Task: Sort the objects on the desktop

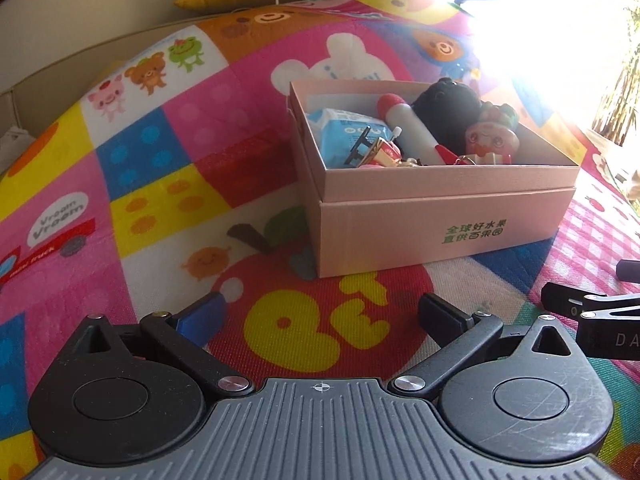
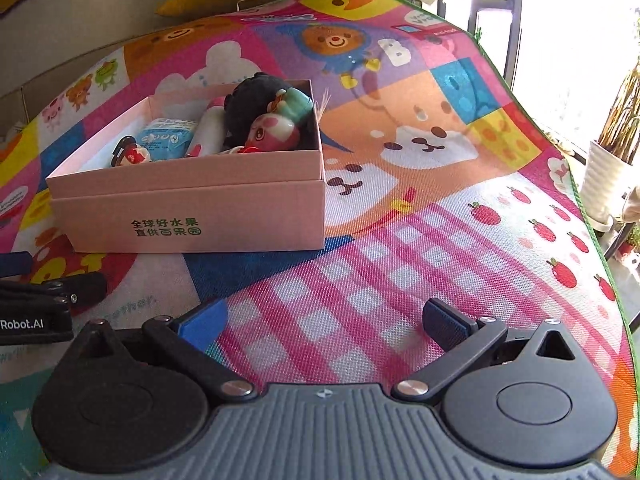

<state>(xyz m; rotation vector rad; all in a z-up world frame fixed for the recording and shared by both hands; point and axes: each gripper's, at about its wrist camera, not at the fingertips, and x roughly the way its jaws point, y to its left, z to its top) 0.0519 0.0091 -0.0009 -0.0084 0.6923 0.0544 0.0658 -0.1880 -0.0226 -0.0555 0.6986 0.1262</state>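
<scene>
Two handheld grippers hover low over a cartoon-print play mat (image 2: 400, 240), the left gripper (image 1: 320, 316) and the right gripper (image 2: 324, 320) both with jaws spread wide and empty. Beyond them on the mat sits a pink cardboard box (image 1: 440, 220) printed with green characters. Inside lie a blue packet (image 1: 340, 124), a red-capped white marker (image 1: 408, 128), a black plush toy (image 2: 256, 108) and a pink figurine (image 1: 490, 138). A potted plant (image 2: 608, 160) stands past the mat's far edge.

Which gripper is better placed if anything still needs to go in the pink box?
Left, marginally. The pink box sits just ahead of the left gripper; from the right gripper it lies off to the left. Both are open and empty.
</scene>
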